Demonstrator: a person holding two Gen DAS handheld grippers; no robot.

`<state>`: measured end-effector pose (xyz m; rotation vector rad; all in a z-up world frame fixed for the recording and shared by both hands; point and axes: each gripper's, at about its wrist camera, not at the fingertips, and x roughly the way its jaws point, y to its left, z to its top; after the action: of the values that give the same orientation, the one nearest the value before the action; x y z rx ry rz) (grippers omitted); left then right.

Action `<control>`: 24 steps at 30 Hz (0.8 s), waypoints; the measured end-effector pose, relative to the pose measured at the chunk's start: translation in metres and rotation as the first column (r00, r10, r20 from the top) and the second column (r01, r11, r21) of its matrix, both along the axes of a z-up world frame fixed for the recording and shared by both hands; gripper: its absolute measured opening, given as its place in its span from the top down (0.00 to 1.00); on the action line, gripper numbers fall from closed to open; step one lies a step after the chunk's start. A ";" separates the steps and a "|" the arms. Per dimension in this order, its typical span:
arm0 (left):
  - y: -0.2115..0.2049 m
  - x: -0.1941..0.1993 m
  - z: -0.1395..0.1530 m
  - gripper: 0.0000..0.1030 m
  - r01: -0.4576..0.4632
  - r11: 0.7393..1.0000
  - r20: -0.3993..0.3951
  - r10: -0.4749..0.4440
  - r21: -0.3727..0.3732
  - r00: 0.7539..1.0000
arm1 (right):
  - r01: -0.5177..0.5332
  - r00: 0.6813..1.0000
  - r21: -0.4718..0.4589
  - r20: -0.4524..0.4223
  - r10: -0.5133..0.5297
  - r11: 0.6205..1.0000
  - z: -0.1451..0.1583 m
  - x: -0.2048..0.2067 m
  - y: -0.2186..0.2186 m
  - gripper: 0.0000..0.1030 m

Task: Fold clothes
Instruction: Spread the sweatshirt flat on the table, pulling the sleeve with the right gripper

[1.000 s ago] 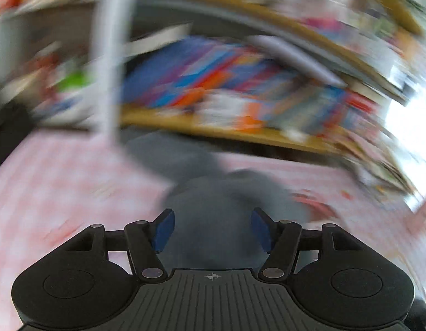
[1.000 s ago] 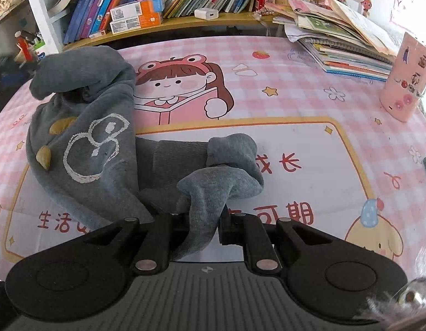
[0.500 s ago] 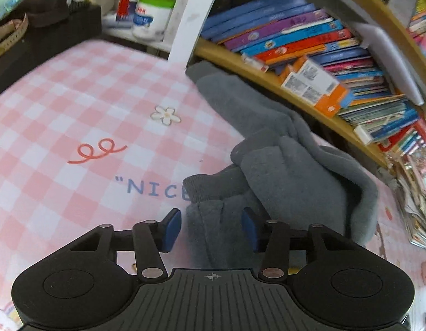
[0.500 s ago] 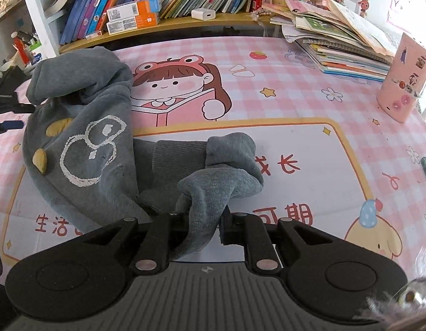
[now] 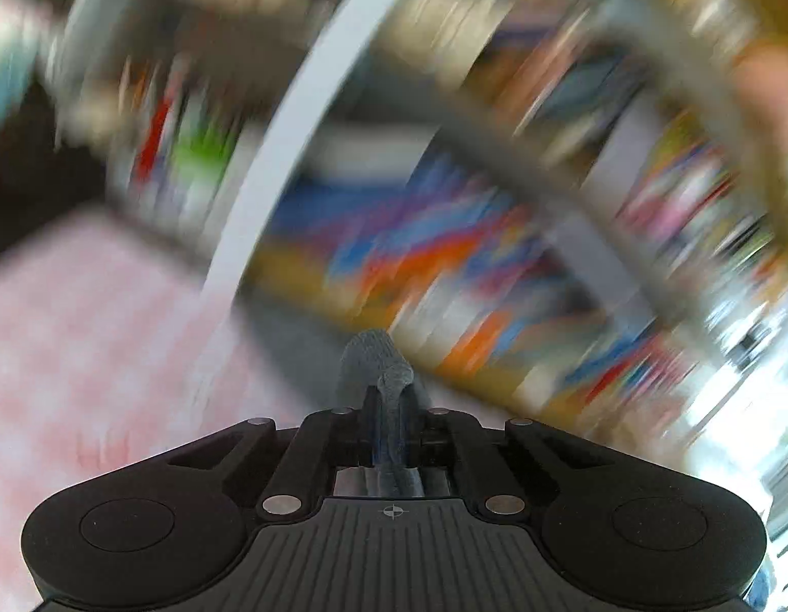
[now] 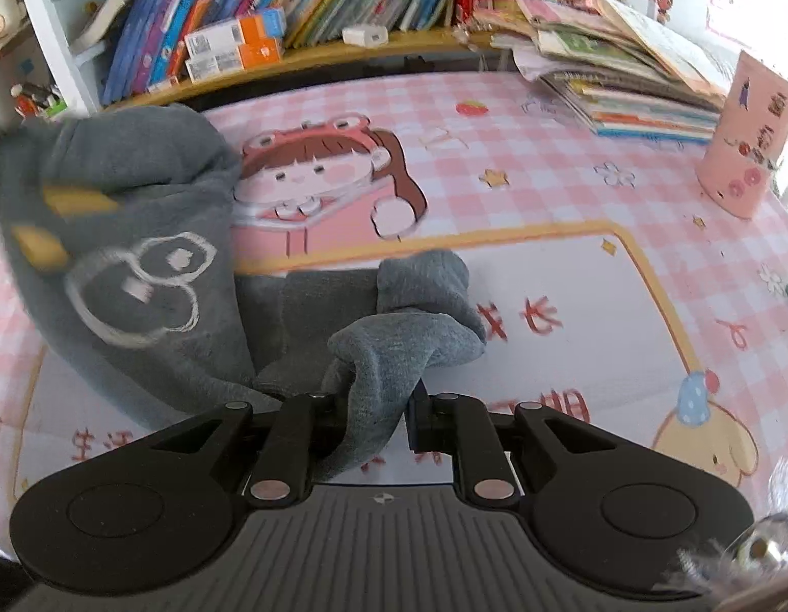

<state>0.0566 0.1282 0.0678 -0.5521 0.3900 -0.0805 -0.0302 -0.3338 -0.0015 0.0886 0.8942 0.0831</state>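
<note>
A soft grey fleece sweatshirt (image 6: 154, 255) with a white outline cartoon and small yellow patches lies crumpled on the left half of a pink checked cartoon tablecloth (image 6: 572, 214). The right gripper (image 6: 376, 421) has its jaws nearly closed on a bunched grey fold, perhaps a sleeve or hem, near the table's front edge. The left gripper (image 5: 391, 415) has its jaws pinched tight on a thin ridge of the same grey cloth.

The fabric looks light, limp and thick (likely to sag and slide rather than hold a crease), so seams, cuffs or hem corners seem the best places to hold.

The right wrist view shows the whole garment, the bookshelf (image 6: 312, 51) and a stack of magazines (image 6: 628, 81). The left wrist view is heavily blurred, showing only its own grip clearly.
</note>
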 end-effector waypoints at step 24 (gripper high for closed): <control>0.071 -0.144 -0.103 0.94 -0.327 0.945 -0.421 0.305 0.021 0.854 | 0.019 1.000 -0.118 -0.020 -0.021 0.993 -0.009 0.016 0.016 0.46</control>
<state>-0.0879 0.1988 -0.0351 -0.6800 0.7133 0.3554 -0.0138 -0.3174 -0.0103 -0.0112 0.9174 0.0108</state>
